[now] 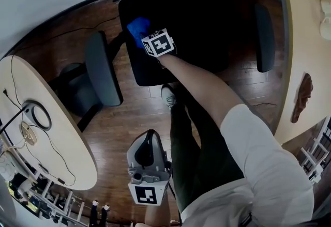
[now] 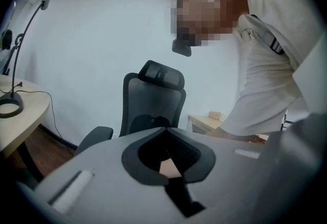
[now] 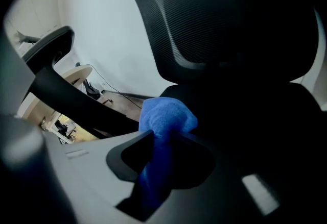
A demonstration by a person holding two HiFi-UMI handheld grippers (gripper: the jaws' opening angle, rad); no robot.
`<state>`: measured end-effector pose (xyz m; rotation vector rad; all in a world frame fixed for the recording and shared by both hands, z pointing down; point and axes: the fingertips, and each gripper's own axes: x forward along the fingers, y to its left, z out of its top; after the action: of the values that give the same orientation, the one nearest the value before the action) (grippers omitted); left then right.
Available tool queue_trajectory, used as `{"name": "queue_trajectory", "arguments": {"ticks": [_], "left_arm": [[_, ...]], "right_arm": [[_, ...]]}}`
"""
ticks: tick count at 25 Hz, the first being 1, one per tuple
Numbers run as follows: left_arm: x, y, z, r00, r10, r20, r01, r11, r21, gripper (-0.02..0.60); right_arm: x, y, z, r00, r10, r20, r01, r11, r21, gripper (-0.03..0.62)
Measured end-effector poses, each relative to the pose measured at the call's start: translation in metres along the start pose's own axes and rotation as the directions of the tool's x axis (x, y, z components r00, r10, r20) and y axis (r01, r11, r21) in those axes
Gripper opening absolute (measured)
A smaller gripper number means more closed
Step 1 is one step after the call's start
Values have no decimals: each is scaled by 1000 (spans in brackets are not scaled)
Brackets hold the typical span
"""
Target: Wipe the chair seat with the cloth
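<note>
The black office chair seat [image 1: 201, 29] lies below me in the head view. A bunched blue cloth [image 1: 137, 28] rests on the seat's left part, and my right gripper [image 1: 146, 40] is shut on it. In the right gripper view the cloth [image 3: 166, 118] bulges out from between the jaws of that gripper [image 3: 166, 136], with the dark seat [image 3: 265, 116] and mesh backrest [image 3: 219, 19] behind. My left gripper [image 1: 149, 146] hangs low by my leg, away from the chair. Seen in its own view, the left gripper [image 2: 166, 127] is shut with nothing in it.
The chair's armrests [image 1: 102, 68] [image 1: 265, 37] flank the seat. A rounded wooden table [image 1: 62, 148] with cables and a ring-shaped lamp base [image 1: 36, 115] stands at left, a desk [image 1: 302, 24] at right. My shoe [image 1: 168, 96] is on the wood floor before the seat.
</note>
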<state>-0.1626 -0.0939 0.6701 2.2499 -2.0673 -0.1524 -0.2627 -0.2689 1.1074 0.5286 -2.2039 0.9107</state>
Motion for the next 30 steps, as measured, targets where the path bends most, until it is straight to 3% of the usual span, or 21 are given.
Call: {"name": "queue_trajectory", "arguments": {"ticks": [4, 11, 14, 17, 21, 23, 26, 30], "left_arm": [[15, -11, 15, 999, -37, 23, 37, 999, 3, 8], [45, -42, 18, 990, -137, 30, 137, 990, 13, 8], [52, -55, 14, 984, -174, 21, 174, 985, 7, 8], [55, -66, 12, 980, -198, 22, 198, 980, 17, 8], [42, -66, 7, 980, -198, 8, 198, 980, 27, 8], [36, -60, 6, 982, -190, -1, 190, 981, 29, 8], [29, -51, 13, 986, -168, -2, 168, 985, 26, 8], [17, -38, 23, 992, -129, 0, 129, 991, 28, 8]], "right_arm": [[-52, -86, -6, 992, -125, 3, 125, 992, 20, 95], [-148, -235, -30, 942, -335, -32, 336, 939, 72, 95], [-170, -265, -41, 916, -398, -41, 400, 914, 66, 95], [-178, -272, -43, 914, -405, -24, 405, 908, 107, 95], [-165, -217, -18, 941, -331, 68, 320, 938, 134, 95], [-142, -161, -10, 962, -252, 109, 233, 959, 159, 95], [-97, -56, -6, 986, -107, 128, 94, 990, 105, 95], [-44, 59, -26, 995, 28, 93, -35, 996, 78, 95]]}}
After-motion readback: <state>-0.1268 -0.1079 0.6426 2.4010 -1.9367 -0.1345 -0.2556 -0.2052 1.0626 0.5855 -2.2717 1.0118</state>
